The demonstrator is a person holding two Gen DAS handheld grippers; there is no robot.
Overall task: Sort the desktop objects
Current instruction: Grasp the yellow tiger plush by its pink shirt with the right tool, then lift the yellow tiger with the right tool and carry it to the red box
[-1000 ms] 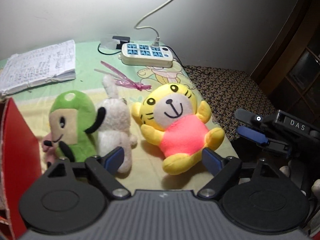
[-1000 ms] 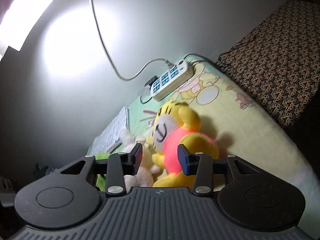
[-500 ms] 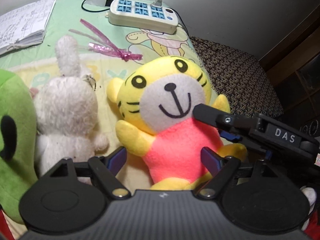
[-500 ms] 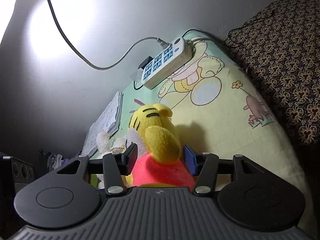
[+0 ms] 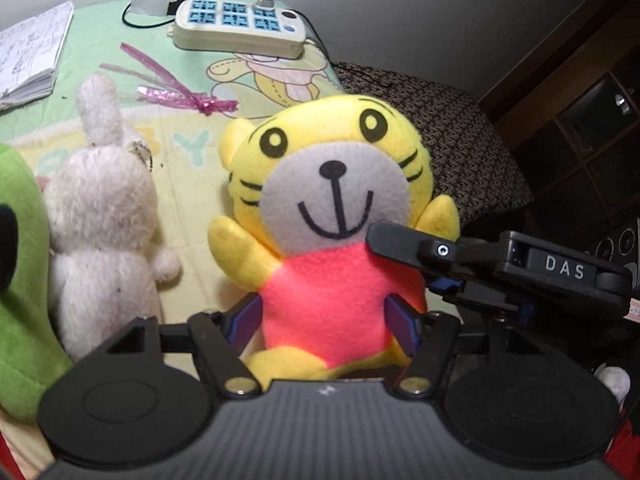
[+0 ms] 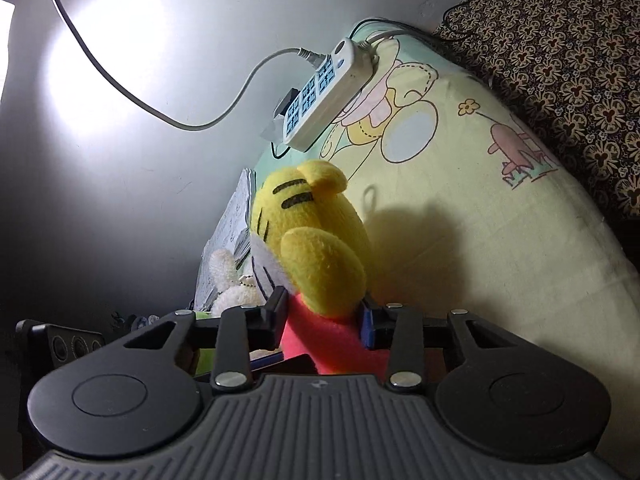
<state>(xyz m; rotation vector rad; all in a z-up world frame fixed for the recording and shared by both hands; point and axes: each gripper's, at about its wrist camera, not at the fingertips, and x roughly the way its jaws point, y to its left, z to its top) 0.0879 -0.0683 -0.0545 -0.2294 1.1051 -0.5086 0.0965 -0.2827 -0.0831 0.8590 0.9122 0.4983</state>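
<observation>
Nearest, the left gripper (image 5: pixel 324 318) has closed from a wide spread until its pads pinch the tiger plush (image 5: pixel 332 208) at its pink belly, while the right gripper (image 6: pixel 324 316) has narrowed to clamp the same toy from the side. The toy sits on the tabletop (image 5: pixel 180 152), beside the white rabbit plush (image 5: pixel 100 216); it looks ready for lifting. Farther back lies the power strip (image 5: pixel 236 28).

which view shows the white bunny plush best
The left wrist view: the white bunny plush shows nearly whole, left of the yellow tiger plush. The right wrist view catches only its ear and head behind the tiger.
</observation>
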